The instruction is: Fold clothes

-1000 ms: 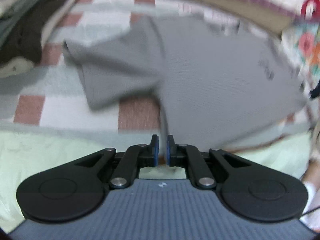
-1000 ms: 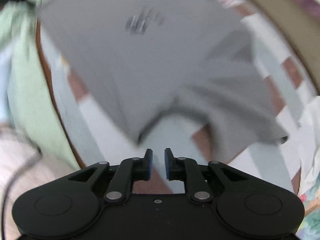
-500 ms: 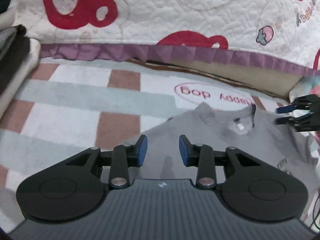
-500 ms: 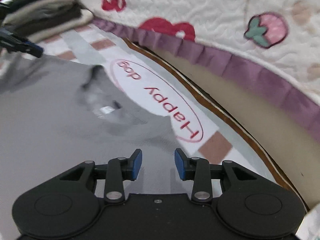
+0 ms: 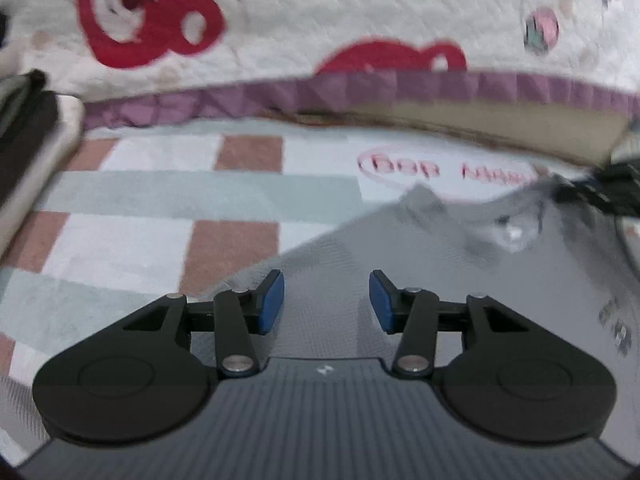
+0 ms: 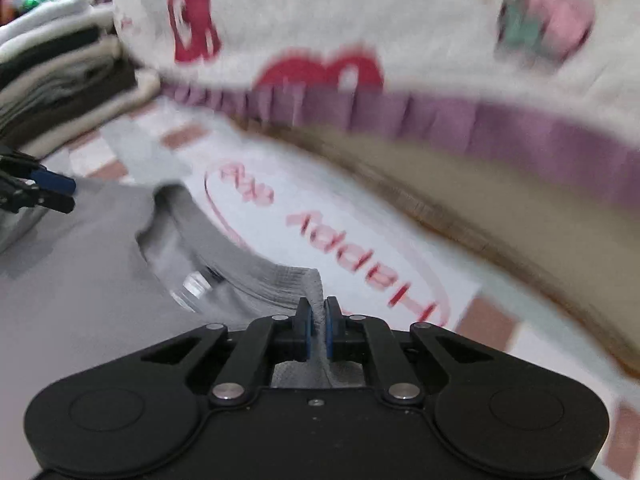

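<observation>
1. Left wrist view: left gripper poised over the shoulder of the grey T-shirt, jaws apart and just widened, fabric below them, not pinched. Shirt lies flat on the checked blanket; right gripper at the frame's right edge.
2. Right wrist view: right gripper, jaws just drawn together, clamped on the shirt's shoulder edge beside the collar. Folded stack well apart.
3. Handling advice: left jaws should probably pinch the matching shoulder edge before both lift evenly.
</observation>
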A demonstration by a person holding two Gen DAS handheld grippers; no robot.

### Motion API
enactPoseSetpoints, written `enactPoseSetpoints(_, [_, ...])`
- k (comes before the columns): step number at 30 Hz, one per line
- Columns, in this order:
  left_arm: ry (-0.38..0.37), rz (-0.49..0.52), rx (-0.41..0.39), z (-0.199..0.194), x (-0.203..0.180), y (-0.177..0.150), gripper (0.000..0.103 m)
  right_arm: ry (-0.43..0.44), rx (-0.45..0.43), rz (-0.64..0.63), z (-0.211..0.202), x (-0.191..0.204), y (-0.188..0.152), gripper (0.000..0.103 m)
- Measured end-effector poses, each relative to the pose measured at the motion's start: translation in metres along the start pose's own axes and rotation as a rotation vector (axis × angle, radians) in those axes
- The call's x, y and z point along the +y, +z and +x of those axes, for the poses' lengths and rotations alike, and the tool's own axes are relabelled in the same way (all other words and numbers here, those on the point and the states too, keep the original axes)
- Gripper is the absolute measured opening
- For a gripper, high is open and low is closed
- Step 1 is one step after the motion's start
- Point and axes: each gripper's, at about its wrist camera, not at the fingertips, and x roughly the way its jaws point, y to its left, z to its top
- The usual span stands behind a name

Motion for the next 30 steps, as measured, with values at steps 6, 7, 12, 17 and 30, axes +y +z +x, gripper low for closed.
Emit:
enactPoseSetpoints(6, [-0.013,0.054,-0.04,-0.022,-0.015,-0.001,0.053,0.016,-0.179,-0.298,-0.085,0.079,-0.042,0.009])
enactPoseSetpoints(7, [-0.016,0.065,-0.034,-0.023,-0.018,-0.002,0.053,0.04,-0.177,-0.332,-0.092,0.089,-0.052,0.009])
enactPoseSetpoints(12, [-0.026,0.068,0.002,-0.014,-0.03,-0.007,0.053,0.066,-0.115,-0.441,-0.094,0.11,-0.096,0.009])
enactPoseSetpoints(17, [-0.017,0.06,0.023,-0.005,-0.038,-0.01,0.055,0.052,-0.135,-0.414,-0.097,0.104,-0.09,0.009])
enactPoseSetpoints(30, [0.226,-0.114,0.037,-0.048,0.021,-0.027,0.056,-0.218,-0.103,0.129,-0.047,0.013,-0.008,0.043])
